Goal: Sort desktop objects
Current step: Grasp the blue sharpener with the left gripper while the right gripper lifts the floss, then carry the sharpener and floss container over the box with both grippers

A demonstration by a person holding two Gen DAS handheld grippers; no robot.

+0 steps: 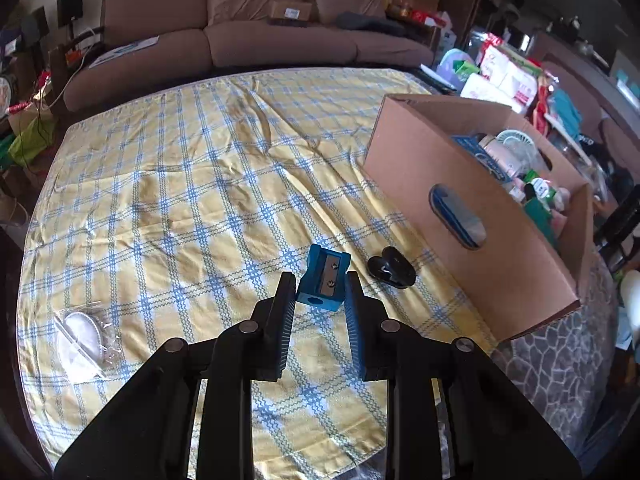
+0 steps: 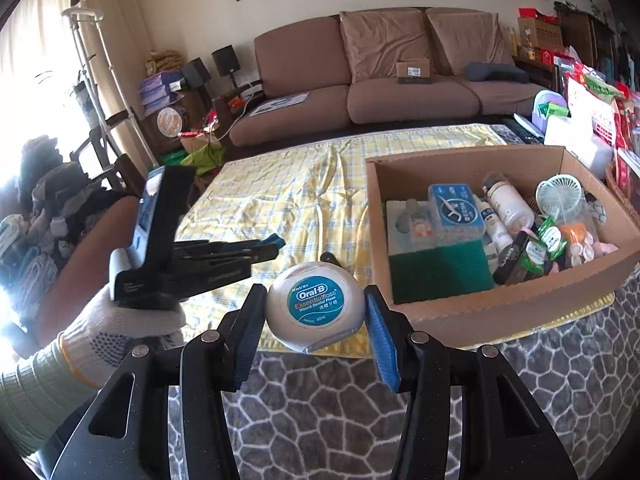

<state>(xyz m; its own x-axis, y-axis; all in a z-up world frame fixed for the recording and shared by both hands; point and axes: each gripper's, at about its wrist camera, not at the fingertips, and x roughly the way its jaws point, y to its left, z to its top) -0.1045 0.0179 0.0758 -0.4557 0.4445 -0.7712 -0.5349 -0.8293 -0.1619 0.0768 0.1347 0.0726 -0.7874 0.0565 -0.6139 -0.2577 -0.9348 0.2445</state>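
Black linkages fill the bottom of the left wrist view, and the left gripper (image 1: pixel 320 280) has its ribbed blue pads clamped on a blue pencil sharpener (image 1: pixel 324 282), which sits between the fingertips with its metal blade facing up. At about eight o'clock from it, a white round item in a clear plastic bag (image 1: pixel 82 340) lies on the yellow and blue checked tablecloth (image 1: pixel 180 180). At three o'clock, just beside the sharpener, a black clip (image 1: pixel 392 267) rests on the cloth. Toward two o'clock stands an open cardboard box (image 1: pixel 480 248) with a handle slot in its near wall, already crowded with small goods.

In the right wrist view, a white-gloved hand (image 2: pixel 120 320) at nine o'clock carries the left gripper over the cloth. At centre, the right gripper (image 2: pixel 316 300) grips a white Oral-B dental floss case (image 2: pixel 316 304), both pads pressing on its sides. At two o'clock the box sits on the table, a green sponge (image 2: pixel 440 272) in its near corner. A brown sofa (image 2: pixel 360 92) stands at twelve o'clock.
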